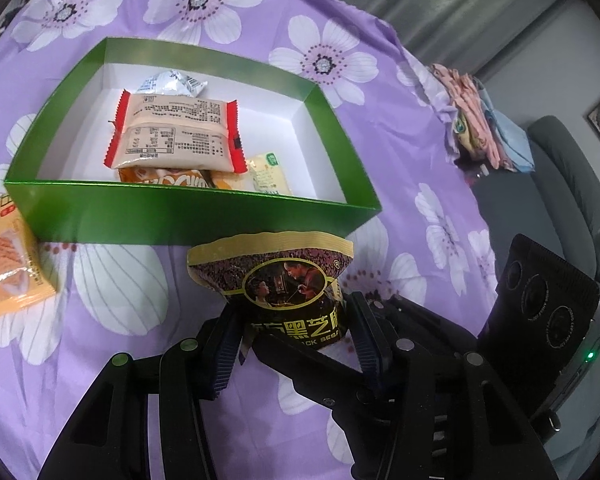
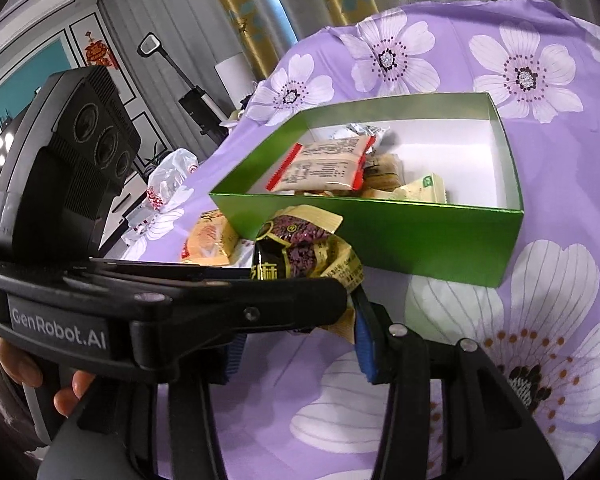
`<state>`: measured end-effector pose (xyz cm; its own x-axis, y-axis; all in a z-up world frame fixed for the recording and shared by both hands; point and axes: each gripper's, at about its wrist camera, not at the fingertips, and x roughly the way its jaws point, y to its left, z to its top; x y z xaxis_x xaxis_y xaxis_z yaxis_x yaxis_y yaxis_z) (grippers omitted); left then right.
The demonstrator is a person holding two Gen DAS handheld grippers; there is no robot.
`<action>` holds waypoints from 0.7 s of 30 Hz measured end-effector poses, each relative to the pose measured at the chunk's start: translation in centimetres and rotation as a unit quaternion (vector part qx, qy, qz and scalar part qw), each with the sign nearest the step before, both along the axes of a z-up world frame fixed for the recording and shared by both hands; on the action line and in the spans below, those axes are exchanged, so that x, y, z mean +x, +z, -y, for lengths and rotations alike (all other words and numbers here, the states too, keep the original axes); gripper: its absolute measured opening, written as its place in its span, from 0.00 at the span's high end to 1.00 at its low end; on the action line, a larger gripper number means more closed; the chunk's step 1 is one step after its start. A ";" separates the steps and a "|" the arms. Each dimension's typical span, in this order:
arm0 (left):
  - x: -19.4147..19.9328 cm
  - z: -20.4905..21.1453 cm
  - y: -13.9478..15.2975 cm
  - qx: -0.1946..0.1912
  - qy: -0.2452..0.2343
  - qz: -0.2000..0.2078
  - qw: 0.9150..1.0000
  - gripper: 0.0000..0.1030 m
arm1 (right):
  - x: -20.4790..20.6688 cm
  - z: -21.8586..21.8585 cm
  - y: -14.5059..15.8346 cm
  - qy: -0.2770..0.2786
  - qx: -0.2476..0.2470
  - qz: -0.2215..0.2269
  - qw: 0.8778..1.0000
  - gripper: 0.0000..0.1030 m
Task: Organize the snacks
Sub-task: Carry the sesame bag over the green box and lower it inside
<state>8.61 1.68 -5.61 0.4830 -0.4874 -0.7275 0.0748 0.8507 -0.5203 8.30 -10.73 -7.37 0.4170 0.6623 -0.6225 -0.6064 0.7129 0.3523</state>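
Left wrist view: the left gripper [image 1: 296,344] has its blue pads clamped on the lower part of a dark sesame snack packet [image 1: 278,280], held just near the green box [image 1: 180,208]. The right gripper's [image 1: 332,364] black finger crosses beneath the packet. Inside the box lies a beige packet with red ends [image 1: 176,134]. An orange packet [image 1: 6,260] lies left of the box on the purple flowered cloth [image 1: 400,208].

Right wrist view: the right gripper [image 2: 300,344] pinches the same packet's [image 2: 300,252] crumpled end narrowly, with the left gripper [image 2: 220,304] crossing in front. The green box [image 2: 420,248] sits just beyond.
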 end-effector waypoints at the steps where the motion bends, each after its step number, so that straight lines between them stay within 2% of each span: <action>1: -0.3 0.0 0.2 0.000 -0.002 0.001 1.000 0.49 | -0.2 0.0 0.1 -0.002 0.001 0.001 1.000 0.55; 21: -4.6 -2.2 5.3 -0.017 -0.008 0.072 0.997 0.49 | -5.1 -2.5 5.7 0.002 -0.036 0.068 0.997 0.55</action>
<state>3.98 3.86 -0.35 0.5730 -0.5186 -0.6346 0.1645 0.8313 -0.5309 3.20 -8.20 -1.69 0.4982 0.6191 -0.6071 -0.6472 0.7314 0.2147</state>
